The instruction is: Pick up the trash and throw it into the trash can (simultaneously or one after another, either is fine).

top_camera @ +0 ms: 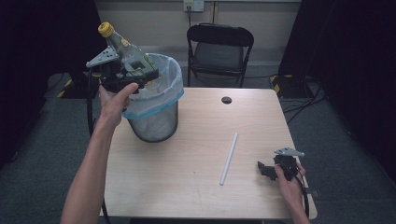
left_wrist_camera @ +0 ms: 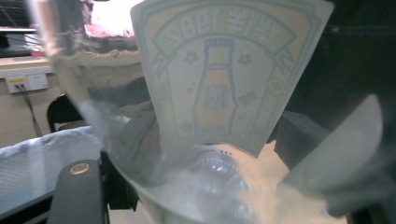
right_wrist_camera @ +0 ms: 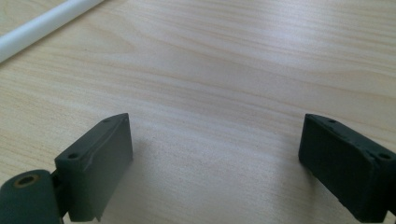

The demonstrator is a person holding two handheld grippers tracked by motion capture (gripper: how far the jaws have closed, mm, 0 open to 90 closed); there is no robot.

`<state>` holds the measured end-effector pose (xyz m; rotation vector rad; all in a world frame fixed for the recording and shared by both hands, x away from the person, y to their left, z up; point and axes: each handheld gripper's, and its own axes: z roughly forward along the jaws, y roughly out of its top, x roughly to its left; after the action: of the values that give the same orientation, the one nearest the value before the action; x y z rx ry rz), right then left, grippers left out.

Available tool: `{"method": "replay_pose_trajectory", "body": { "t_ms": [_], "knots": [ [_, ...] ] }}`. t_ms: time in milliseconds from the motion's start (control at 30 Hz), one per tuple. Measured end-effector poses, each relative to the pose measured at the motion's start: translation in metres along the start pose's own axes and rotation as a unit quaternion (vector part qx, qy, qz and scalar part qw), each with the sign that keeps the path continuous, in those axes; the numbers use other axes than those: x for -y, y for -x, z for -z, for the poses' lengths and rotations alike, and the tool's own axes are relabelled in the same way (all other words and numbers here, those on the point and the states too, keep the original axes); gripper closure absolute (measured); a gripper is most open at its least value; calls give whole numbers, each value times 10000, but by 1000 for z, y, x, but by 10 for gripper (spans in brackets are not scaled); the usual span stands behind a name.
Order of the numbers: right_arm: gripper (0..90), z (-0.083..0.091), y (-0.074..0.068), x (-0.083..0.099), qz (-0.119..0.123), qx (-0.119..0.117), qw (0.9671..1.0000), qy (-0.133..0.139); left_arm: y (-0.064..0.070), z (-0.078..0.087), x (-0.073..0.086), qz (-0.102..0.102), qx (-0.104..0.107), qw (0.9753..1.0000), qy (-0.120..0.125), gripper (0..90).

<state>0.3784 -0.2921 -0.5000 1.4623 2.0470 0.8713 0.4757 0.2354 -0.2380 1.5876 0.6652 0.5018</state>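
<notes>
Wooden tabletop (top_camera: 187, 154): left claw (top_camera: 140, 74) holds bottle (top_camera: 126, 46) over bin (top_camera: 154, 116), release once centred above opening; right claw (top_camera: 268, 169) wide, empty.

The left forearm (top_camera: 88, 172) is extended forward and raised, and the left hand (top_camera: 114, 100) is wrapped around the left gripper (top_camera: 133, 74), whose jaws are closed on a clear bottle (top_camera: 123, 46) held tilted. The right hand (top_camera: 289, 179) is kept low near the table's right edge, holding the right gripper (right_wrist_camera: 215, 163), whose jaws are spread wide apart with nothing between them.
</notes>
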Motion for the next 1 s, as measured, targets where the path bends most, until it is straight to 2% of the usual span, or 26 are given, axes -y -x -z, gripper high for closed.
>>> {"method": "replay_pose_trajectory", "body": {
  "t_ms": [133, 200, 267, 300, 367, 467, 633, 667, 733, 1000],
  "knots": [
    [89, 0, 0, 0, 1, 0, 10000, 0, -7, 1, -2, 2, -202, 9998, -80, 280],
    [89, 0, 0, 0, 1, 1, 10000, 0, -8, 1, -3, 52, -228, 9997, -94, 280],
    [89, 0, 0, 0, 1, 1, 10000, 1, -14, 1, -3, 98, -361, 9990, -233, 280],
    [89, 0, 0, 0, 1, 1, 10000, 1, -14, 1, -3, 98, -361, 9990, -233, 280],
    [89, 0, 0, 0, 1, 1, 10000, 0, -21, 0, -3, 140, -587, 9973, -413, 279],
    [89, 0, 0, 0, 2, 0, 10000, 0, -27, 0, -2, 136, -613, 9967, -514, 277],
    [89, 0, 0, 0, 1, 0, 10000, 0, -34, 1, -2, 216, -608, 9968, -471, 217],
    [89, 0, 0, 0, 1, 1, 10000, 0, -34, 4, -6, 260, -553, 9977, -277, 200],
    [89, 0, 0, 0, -5, 1, 10000, -1, -32, 8, -10, 262, -565, 9980, -110, 179],
    [95, 0, 0, 0, 16, -16, 10000, 4, -26, 6, -12, 174, -534, 9984, -104, 155]
  ]
}}
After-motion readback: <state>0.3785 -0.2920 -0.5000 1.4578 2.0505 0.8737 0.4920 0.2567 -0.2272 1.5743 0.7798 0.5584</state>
